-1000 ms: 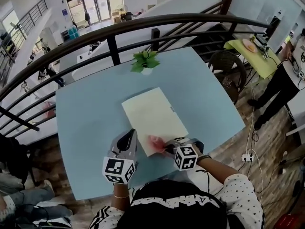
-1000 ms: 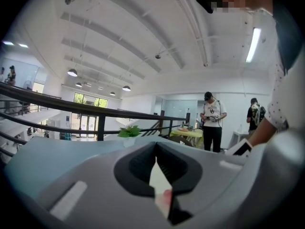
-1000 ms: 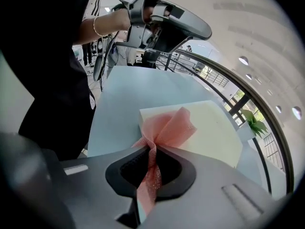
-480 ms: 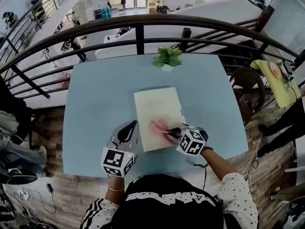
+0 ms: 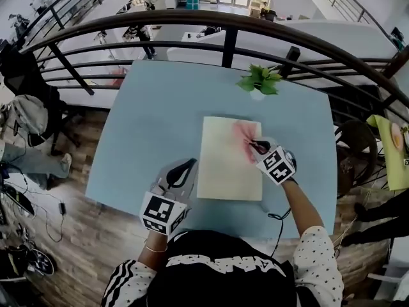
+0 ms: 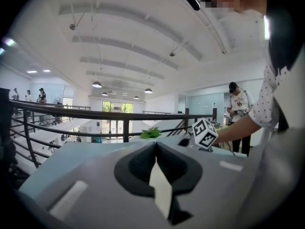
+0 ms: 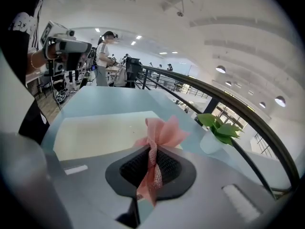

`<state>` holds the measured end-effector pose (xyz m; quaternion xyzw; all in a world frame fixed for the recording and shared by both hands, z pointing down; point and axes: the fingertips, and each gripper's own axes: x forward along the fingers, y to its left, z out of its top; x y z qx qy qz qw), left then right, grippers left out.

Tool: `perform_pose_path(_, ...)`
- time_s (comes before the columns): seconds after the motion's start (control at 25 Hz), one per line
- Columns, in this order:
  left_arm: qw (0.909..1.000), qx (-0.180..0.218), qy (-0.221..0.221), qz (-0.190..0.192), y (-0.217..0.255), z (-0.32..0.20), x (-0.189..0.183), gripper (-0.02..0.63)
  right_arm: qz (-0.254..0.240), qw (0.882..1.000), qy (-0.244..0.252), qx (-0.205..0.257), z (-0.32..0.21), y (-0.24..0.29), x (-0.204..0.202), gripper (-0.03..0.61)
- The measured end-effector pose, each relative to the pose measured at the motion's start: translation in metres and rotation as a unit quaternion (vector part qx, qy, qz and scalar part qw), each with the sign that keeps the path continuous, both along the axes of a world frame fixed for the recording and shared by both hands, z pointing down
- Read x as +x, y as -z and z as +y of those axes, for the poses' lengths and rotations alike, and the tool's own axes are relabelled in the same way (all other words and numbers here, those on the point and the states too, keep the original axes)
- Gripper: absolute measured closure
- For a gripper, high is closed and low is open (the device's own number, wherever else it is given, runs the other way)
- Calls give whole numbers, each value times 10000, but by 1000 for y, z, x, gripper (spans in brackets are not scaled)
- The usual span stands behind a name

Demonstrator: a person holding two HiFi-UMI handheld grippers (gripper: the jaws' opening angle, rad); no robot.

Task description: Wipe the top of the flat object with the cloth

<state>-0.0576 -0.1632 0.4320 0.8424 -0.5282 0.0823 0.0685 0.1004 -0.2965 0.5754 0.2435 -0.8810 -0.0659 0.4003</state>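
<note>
A pale yellow flat board (image 5: 227, 165) lies in the middle of the light blue table (image 5: 140, 126). My right gripper (image 5: 257, 147) is shut on a bunched pink cloth (image 5: 243, 135), which rests on the board's far right part. In the right gripper view the cloth (image 7: 162, 132) fans out past the shut jaws of the right gripper (image 7: 151, 150), over the board (image 7: 100, 130). My left gripper (image 5: 189, 166) sits by the board's near left edge, jaws together and holding nothing; whether it touches the board I cannot tell. In the left gripper view the left gripper (image 6: 155, 147) shows a closed seam.
A small potted plant (image 5: 259, 82) stands at the table's far edge, just beyond the board. A dark metal railing (image 5: 223, 21) curves behind the table. A brown chair (image 5: 350, 147) stands to the right. A person (image 7: 102, 56) stands at a bench in the distance.
My right gripper has dragged the pink cloth from the board's near edge up to its far right part. The left gripper has stayed by the near left edge.
</note>
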Motion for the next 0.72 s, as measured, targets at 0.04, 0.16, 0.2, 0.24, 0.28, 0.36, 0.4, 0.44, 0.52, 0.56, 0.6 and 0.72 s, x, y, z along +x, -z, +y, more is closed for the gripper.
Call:
perform_pose_path(0.04, 10000, -5, 63, 7, -1, 2, 0, 614, 49, 10000, -10, 47, -8, -1, 1, 557)
perform_pose_path(0.16, 9997, -37, 229, 6, -4, 6, -1, 614, 211, 9996, 66, 183, -33, -5, -3, 557)
perform_pose_path(0.2, 9996, -41, 287, -10, -3, 8, -1, 614, 274, 9993, 130, 233, -41, -6, -5, 557)
perform_pose_path(0.24, 9994, -41, 352, -19, -1, 10, -1, 614, 339, 9988, 201, 274, -48, -7, -8, 557)
perform_pose_path(0.28, 9991, -52, 420, -3, 0, 12, -2, 614, 401, 9984, 263, 290, -53, -9, -11, 557)
perform_pose_path(0.36, 9984, -97, 547, 85, 2, 18, -3, 614, 532, 9976, 337, 274, -60, -14, -12, 557)
perform_pose_path(0.4, 9980, -103, 610, 118, 3, 20, -3, 614, 612, 9971, 355, 267, -63, -17, -12, 557)
perform_pose_path(0.44, 9976, -85, 678, 123, 4, 22, -4, 614, 693, 9966, 368, 260, -66, -22, -11, 557)
perform_pose_path(0.52, 9966, -26, 825, 80, 6, 28, -7, 614, 815, 9956, 403, 232, -69, -31, -12, 557)
perform_pose_path(0.56, 9960, -15, 891, 67, 7, 31, -8, 614, 861, 9951, 425, 215, -69, -35, -13, 557)
perform_pose_path(0.6, 9955, -15, 944, 61, 8, 35, -9, 614, 902, 9947, 446, 202, -68, -38, -13, 557)
perform_pose_path(0.72, 9945, -7, 1043, 14, 9, 44, -10, 614, 982, 9936, 493, 252, -64, -44, -14, 557)
